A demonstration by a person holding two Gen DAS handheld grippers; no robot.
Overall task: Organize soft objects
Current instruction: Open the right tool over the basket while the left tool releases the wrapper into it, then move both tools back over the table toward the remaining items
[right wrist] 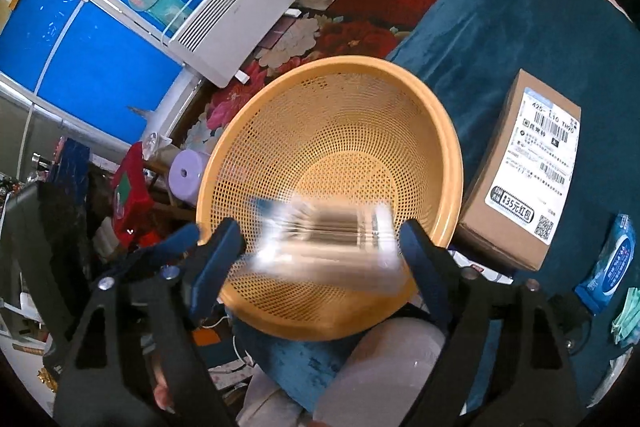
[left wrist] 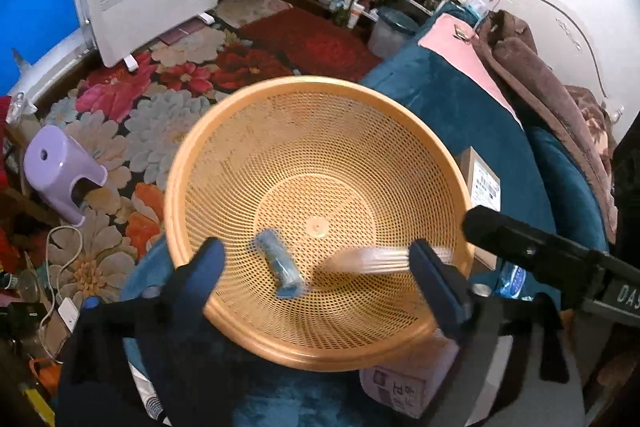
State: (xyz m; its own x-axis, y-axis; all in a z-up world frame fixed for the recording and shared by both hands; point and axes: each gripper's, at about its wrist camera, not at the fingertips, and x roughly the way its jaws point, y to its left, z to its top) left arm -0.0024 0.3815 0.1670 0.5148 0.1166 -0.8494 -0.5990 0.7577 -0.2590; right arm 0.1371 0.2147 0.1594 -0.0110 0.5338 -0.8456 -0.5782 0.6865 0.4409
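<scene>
An orange perforated basket [left wrist: 320, 155] [right wrist: 332, 147] rests on a teal blanket. A blue rolled soft item [left wrist: 280, 269] lies loose on the basket's near wall, right below my left gripper [left wrist: 320, 273], whose jaws stand wide open with nothing touching them. A pale clear packet [right wrist: 328, 243] shows as a streaked blur between the fingers of my right gripper [right wrist: 320, 259], loose of the pads, over the basket's near side. The same blur [left wrist: 372, 259] appears in the left wrist view. My right gripper is open.
A cardboard box [right wrist: 524, 179] with a shipping label lies right of the basket, with a blue wipes pack [right wrist: 608, 267] beyond it. A person's leg [right wrist: 380, 367] is under the basket's near rim. On the flowered rug stand a purple stool [left wrist: 60, 171] and a white heater [left wrist: 156, 3].
</scene>
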